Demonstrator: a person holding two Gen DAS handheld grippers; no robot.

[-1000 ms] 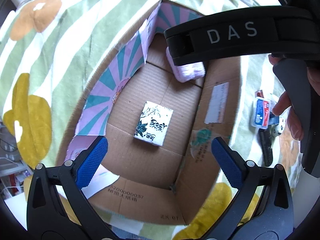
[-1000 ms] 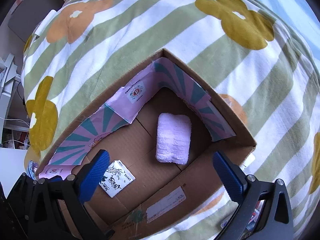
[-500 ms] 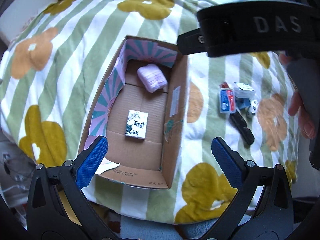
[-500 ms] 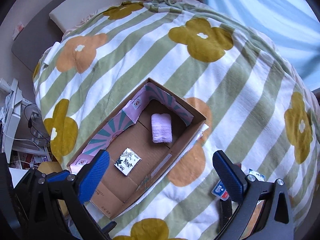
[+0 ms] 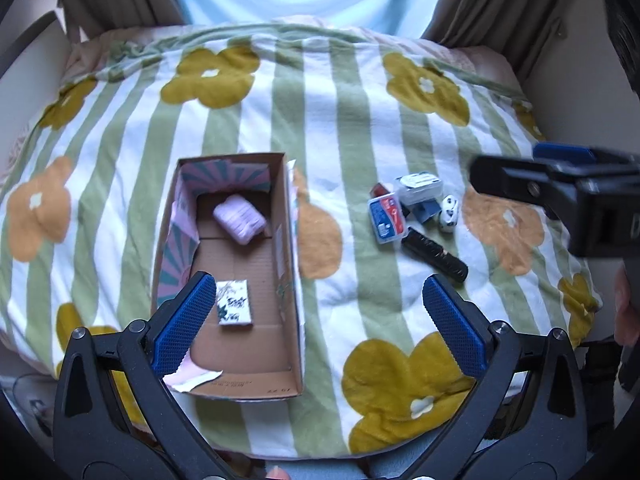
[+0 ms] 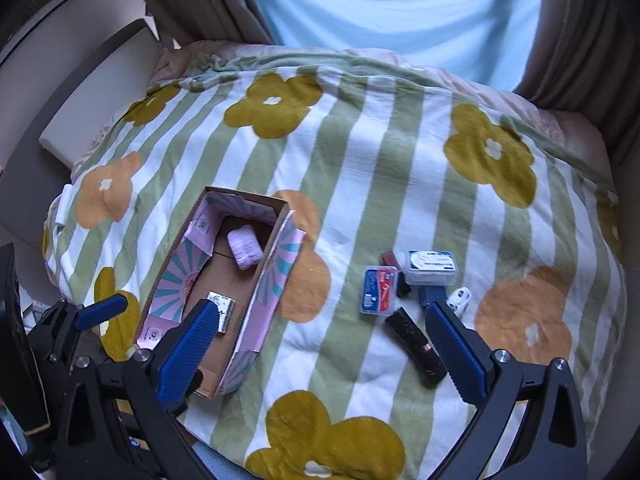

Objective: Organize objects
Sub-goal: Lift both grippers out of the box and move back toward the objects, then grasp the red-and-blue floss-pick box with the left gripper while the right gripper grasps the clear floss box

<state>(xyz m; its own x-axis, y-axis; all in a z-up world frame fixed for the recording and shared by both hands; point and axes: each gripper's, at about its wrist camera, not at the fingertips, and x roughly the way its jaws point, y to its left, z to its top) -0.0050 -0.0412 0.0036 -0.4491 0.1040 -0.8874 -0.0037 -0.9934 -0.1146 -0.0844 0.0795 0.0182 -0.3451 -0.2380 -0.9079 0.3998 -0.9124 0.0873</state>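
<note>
Cardboard box point(image 5: 288, 240) partly behind spread, empty left fingers point(image 5: 182, 322); right fingers point(image 6: 456, 350) likewise released.

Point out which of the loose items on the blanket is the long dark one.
The black stick-shaped item lying nearest the camera in the pile. The others are short: a blue-and-red packet, a clear white-labelled case and a small white piece.

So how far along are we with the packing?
Two things are in the cardboard box: the pink towel and white packet. Both grippers are empty, jaws open. Left on the blanket: the blue-red case, white case, black bar, small bits.
</note>
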